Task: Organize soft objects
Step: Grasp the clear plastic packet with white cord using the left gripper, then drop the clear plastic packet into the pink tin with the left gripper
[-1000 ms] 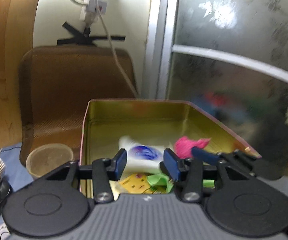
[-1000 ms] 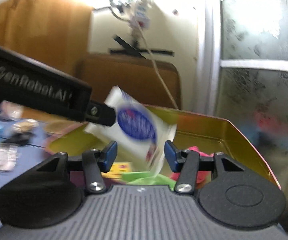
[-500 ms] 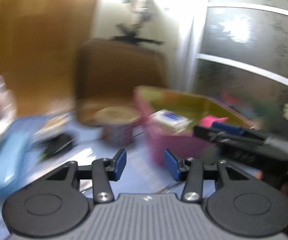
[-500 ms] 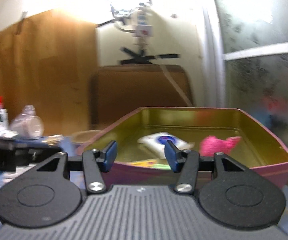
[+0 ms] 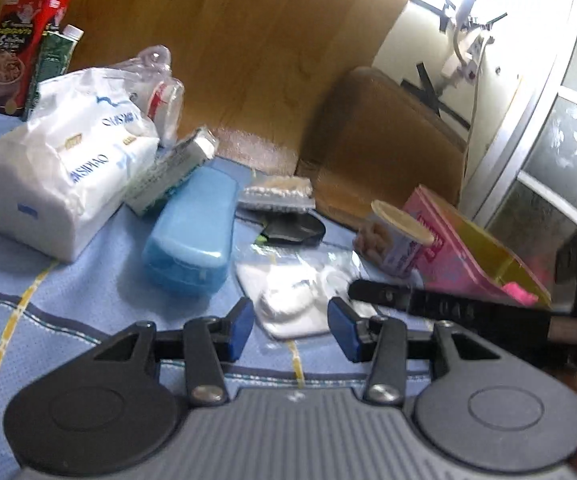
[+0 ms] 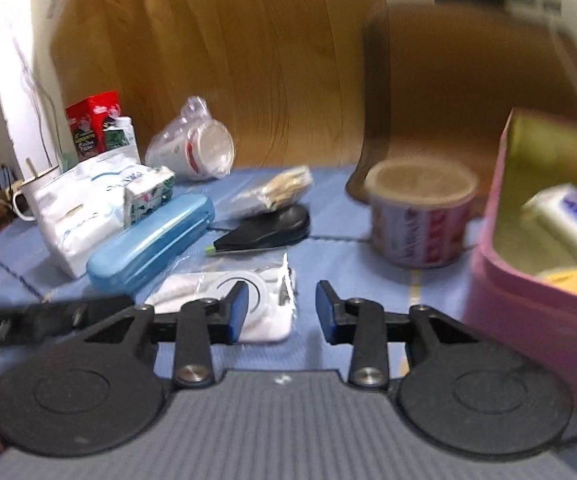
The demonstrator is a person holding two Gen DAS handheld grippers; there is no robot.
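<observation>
Left gripper (image 5: 290, 330) fingers apart, empty, lower centre; right gripper (image 6: 280, 310) closing on nothing. Bagged white pack (image 5: 292, 300) next: straddle squarely, pinch gently.

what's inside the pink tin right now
In the pink tin: a white packet with blue print and yellow and green items. The near wall hides the rest.

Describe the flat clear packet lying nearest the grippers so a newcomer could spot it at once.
Start at the pink tin on the blue cloth and move left past the paper cup. The clear packet lies flat before the blue case; only it is see-through, with white contents.
</observation>
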